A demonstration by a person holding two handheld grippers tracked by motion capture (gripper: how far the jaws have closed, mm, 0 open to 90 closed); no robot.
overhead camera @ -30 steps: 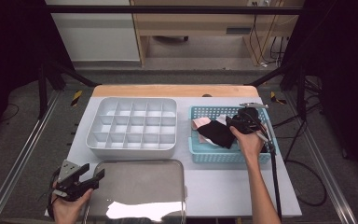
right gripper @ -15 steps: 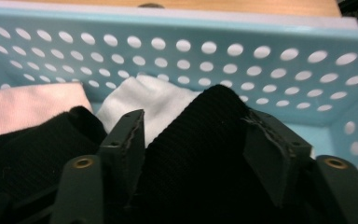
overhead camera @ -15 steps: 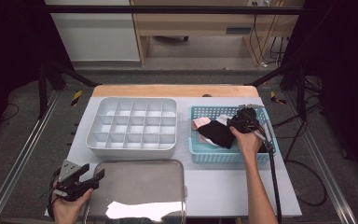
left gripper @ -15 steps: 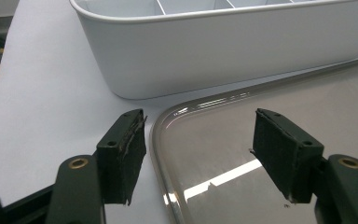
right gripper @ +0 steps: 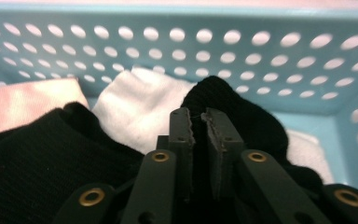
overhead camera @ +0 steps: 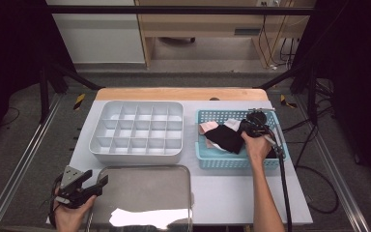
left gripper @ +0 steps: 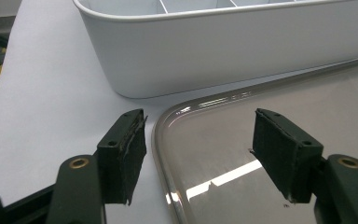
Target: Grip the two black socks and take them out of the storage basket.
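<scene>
Right claw (right gripper: 199,122) pinches black sock (right gripper: 37,154) beside white cloth (right gripper: 135,105).

Open white tabletop (overhead camera: 232,186) right of the steel tray (overhead camera: 145,193); blocked farther back by the divided white organizer (overhead camera: 137,130) and blue basket (overhead camera: 203,154), narrow gap between.

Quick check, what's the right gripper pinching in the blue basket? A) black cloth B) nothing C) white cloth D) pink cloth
A: in the right gripper view the right gripper, whose jaws have just been closing, is nearly shut on a fold of the black cloth, with the white cloth and pink cloth lying behind in the blue basket.
</scene>
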